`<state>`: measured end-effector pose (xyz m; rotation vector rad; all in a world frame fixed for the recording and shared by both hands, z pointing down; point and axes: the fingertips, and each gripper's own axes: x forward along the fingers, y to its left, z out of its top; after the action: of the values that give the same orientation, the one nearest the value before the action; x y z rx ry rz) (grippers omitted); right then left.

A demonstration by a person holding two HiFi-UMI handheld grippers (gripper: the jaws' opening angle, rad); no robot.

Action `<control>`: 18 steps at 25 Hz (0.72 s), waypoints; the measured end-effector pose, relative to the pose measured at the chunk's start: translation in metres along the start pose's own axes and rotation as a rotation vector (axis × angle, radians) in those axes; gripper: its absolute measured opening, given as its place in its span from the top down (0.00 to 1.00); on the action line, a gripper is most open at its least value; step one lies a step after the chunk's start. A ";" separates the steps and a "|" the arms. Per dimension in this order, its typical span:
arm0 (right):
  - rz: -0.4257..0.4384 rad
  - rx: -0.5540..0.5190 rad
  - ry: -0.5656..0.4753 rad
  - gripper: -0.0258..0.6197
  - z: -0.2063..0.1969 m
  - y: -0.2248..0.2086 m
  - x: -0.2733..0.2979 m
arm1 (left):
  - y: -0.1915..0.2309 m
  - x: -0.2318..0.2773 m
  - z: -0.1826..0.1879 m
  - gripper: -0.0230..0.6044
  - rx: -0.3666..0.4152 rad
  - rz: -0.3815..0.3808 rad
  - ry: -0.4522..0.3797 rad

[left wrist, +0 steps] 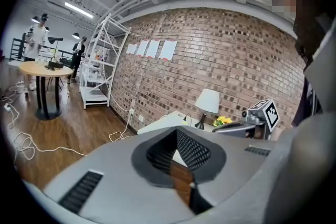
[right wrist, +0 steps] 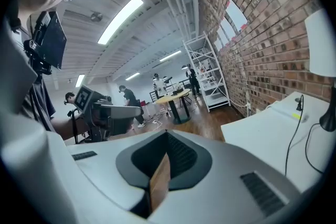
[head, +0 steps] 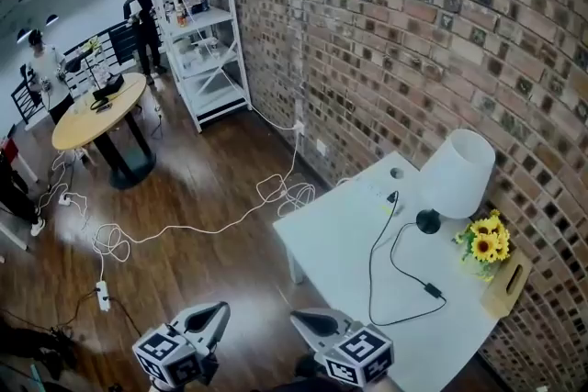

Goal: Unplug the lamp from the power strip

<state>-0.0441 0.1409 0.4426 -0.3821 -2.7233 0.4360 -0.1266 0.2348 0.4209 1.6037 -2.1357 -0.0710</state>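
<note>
- Well, the task looks not yet begun: the lamp stands at the far right of the white table, by the brick wall.
- Its black cord makes a loop over the table and ends at the plug. The plug sits in the power strip, near the far edge.
- The strip is white on a white top, so I can hardly see its outline.
- The left gripper hangs over the floor, just left of the table's near corner. Its jaws are narrow, almost together, with nothing between them.
- The right gripper is at the near corner of the table. Its jaws are closed and also empty. Both are well apart from the plug.
- Risk: the jaws must open before they reach the plug. If they come in closed, they will only push it or knock the strip.
- Risk: the strip seems to lie loose. If only one gripper pulls, the strip may lift or slide with the plug, so I think the other should press it down.
- Risk: a grip on the cord and not on the plug body can strain the cord, or drag the lamp and tip it toward the flowers.
- Risk: white cable lies in loops on the floor near the table, and a foot may catch it.
</note>
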 end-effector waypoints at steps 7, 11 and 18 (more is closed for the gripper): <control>0.057 0.030 -0.045 0.97 0.028 -0.042 0.015 | 0.019 0.040 0.025 0.94 0.057 0.082 -0.016; 0.094 0.031 -0.073 0.97 0.043 -0.056 0.023 | 0.024 0.056 0.035 0.94 0.067 0.129 0.002; 0.093 0.041 -0.094 0.97 0.053 -0.071 0.030 | 0.020 0.067 0.035 0.94 0.049 0.107 0.032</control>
<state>-0.1060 0.0715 0.4287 -0.4898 -2.7909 0.5470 -0.1721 0.1715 0.4186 1.5041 -2.2107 0.0412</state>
